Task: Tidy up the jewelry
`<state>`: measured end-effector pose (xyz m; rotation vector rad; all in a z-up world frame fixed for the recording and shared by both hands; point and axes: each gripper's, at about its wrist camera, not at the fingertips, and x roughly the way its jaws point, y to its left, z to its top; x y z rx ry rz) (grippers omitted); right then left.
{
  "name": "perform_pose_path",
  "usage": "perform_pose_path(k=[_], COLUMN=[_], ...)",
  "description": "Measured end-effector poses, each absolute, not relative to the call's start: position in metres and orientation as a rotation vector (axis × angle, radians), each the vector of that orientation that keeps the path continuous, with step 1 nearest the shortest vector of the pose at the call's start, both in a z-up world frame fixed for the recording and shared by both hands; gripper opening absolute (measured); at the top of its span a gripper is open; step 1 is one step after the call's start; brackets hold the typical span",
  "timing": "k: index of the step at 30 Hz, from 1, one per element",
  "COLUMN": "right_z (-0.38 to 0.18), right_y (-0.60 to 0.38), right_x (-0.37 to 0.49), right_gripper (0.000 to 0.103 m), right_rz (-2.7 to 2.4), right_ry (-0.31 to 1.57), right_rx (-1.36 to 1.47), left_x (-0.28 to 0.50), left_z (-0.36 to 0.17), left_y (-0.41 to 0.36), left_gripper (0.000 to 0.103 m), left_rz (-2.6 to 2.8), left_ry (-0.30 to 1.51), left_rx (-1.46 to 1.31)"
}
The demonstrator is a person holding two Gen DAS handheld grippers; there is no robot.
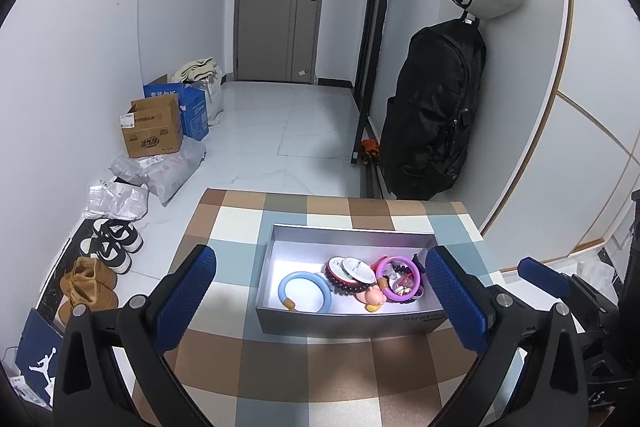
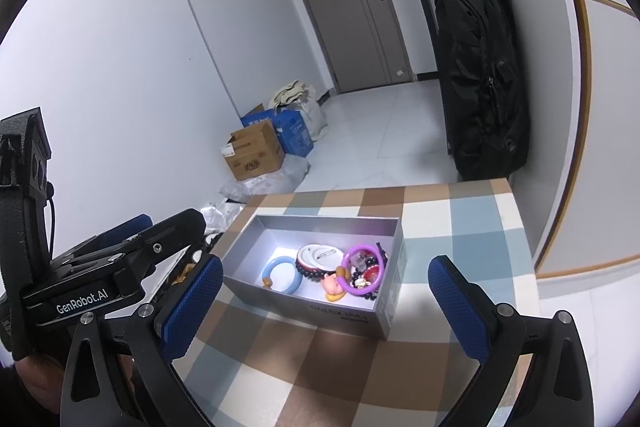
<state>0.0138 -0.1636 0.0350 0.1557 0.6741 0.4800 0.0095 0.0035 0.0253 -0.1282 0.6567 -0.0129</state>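
box (image 1: 344,319) on checked table (image 1: 280,379), long axis crosswise, jewelry heaped at its right end. left gripper (image 1: 320,303) released, empty, straight before box; right gripper (image 2: 326,307) likewise released, offset rightward. blue bangle (image 1: 305,291) likely nearest the left.

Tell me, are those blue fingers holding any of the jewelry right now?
No. Both the left gripper and right gripper are open and empty; the jewelry lies in the grey box.
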Motion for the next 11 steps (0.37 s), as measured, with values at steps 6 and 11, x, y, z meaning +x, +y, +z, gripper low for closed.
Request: perform_pose_path(k=[6,11], right_z=[0.0336,0.0341], right_y=[-0.1636,-0.1644], right_x=[0.0141,0.0133], right_gripper=[0.103,0.103], right_rz=[0.473,0.472], right_ry=[0.682,0.681], right_rx=[0.16,0.163], left_x=[0.0104,0.011], left_z=[0.0246,0.0246], left_y=[0.0032,0.0021], left_gripper=[0.102,0.102], left_rz=[-0.018,-0.018], left_ry=[0.664,0.66], left_rx=[-0.138,-0.131])
